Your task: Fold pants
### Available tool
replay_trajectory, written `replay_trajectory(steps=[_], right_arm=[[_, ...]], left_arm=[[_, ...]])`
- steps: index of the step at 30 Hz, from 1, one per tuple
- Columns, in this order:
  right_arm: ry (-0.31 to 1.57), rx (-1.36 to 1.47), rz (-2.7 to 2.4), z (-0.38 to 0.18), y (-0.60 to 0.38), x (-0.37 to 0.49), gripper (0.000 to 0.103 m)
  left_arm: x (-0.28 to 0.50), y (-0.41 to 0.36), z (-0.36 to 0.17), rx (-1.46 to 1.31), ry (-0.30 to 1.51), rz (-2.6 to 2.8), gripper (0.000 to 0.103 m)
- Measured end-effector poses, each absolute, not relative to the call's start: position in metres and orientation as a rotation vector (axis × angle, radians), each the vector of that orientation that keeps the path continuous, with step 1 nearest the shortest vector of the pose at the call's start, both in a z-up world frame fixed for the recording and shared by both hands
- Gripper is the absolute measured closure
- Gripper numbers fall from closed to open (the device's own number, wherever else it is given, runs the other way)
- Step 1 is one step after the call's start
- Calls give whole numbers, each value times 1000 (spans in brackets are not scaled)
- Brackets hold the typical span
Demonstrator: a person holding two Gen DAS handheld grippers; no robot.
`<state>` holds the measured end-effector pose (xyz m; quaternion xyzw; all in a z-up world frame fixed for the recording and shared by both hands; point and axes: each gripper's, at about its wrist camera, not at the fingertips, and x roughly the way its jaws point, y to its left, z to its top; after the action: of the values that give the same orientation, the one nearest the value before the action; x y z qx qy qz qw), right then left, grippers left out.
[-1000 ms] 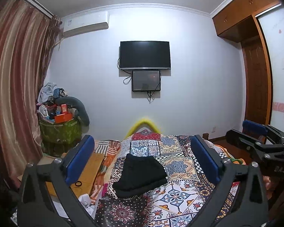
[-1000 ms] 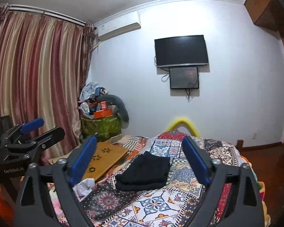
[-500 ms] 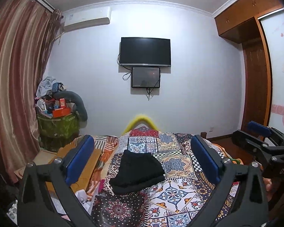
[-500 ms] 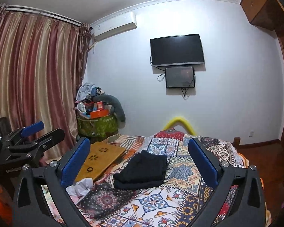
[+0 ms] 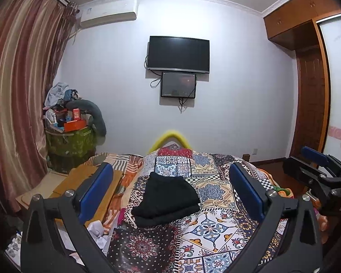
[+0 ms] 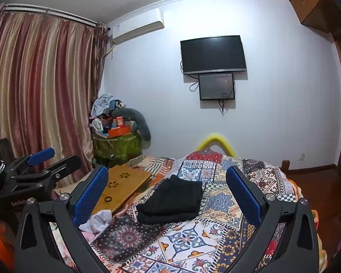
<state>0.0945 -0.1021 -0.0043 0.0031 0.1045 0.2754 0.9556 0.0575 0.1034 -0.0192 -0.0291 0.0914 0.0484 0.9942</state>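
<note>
The black pants (image 5: 167, 199) lie folded in a compact stack on the patterned bedspread (image 5: 213, 225); they also show in the right wrist view (image 6: 172, 201). My left gripper (image 5: 170, 191) is open and empty, held back from and above the pants. My right gripper (image 6: 167, 192) is open and empty, likewise pulled back from the stack. The right gripper shows at the right edge of the left wrist view (image 5: 318, 175), and the left gripper at the left edge of the right wrist view (image 6: 38, 173). Neither touches the pants.
A wooden lap tray (image 6: 122, 187) lies on the bed left of the pants, with crumpled white cloth (image 6: 97, 221) near it. A green bin piled with clutter (image 5: 70, 141) stands by the curtains (image 5: 18, 95). A TV (image 5: 178, 54) hangs on the far wall.
Both grippers have drawn back and tilted slightly, so the bed and pants shift a little in view. The right gripper's jaws widened a little. The pants have not moved.
</note>
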Motion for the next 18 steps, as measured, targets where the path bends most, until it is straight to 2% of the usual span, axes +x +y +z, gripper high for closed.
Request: replay_trajectory(steps=[18], right_arm=[[237,14,544,-4,-104,97,0]], left_arm=[[59,96,-21,-44,192,86,0]])
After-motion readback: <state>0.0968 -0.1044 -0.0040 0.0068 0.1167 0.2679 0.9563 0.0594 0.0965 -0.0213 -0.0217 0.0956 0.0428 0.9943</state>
